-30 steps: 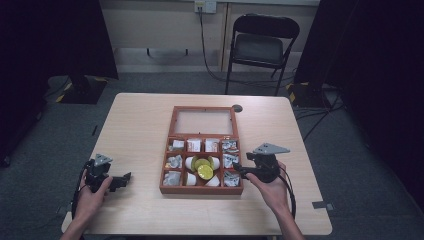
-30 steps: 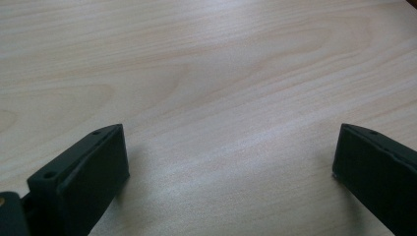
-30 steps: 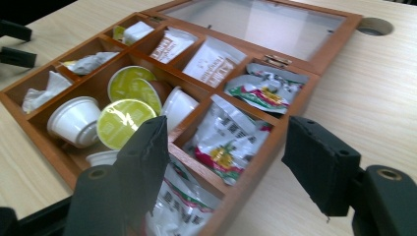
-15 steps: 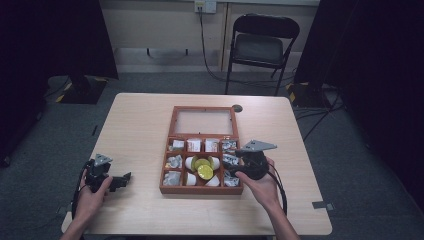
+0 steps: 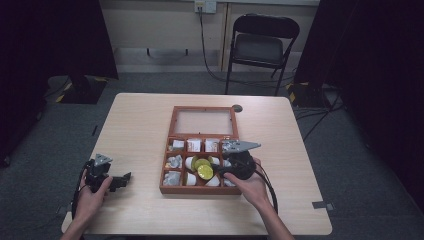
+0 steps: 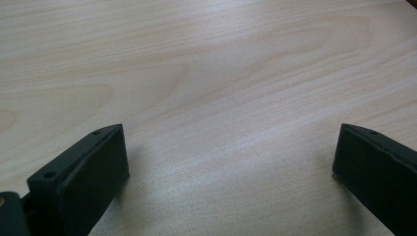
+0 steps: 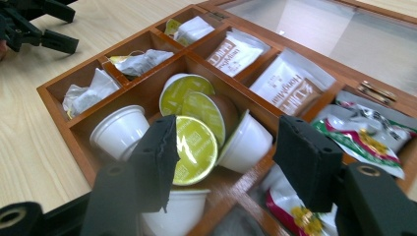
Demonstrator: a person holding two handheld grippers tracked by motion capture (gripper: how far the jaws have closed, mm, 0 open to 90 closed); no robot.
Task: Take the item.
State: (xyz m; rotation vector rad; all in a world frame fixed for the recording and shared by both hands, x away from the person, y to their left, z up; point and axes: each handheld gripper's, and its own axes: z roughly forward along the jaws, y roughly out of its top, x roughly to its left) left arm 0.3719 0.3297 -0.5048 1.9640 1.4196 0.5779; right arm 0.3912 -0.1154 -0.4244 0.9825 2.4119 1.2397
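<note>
Quite a bit is hard to read here. In the high view the right gripper (image 5: 223,171) sits over the right side of the wooden compartment box (image 5: 171,150), so the cells under it are covered by the gripper body and the hand (image 5: 248,185). The sachets in the far cells are too small there for the print to be made out. In the right gripper view the bottom white capsule (image 7: 174,211) is cut off by the frame edge and partly masked by the near jaw.

The yellow-lidded coffee capsule (image 7: 193,147) is found in the box's middle compartment, tipped on its side with the foil lid facing the camera, other capsules packed around it. It lies between the right gripper's jaws, which have just been closing in; one jaw overlaps its edge, but a clear gap is left at the far jaw, so no firm pinch is seen yet. The gripper is angled down into the box from the person's side.

The left gripper (image 5: 116,181) is rested on the bare table (image 5: 140,120), well apart from the box, jaws spread wide with nothing between them.
</note>
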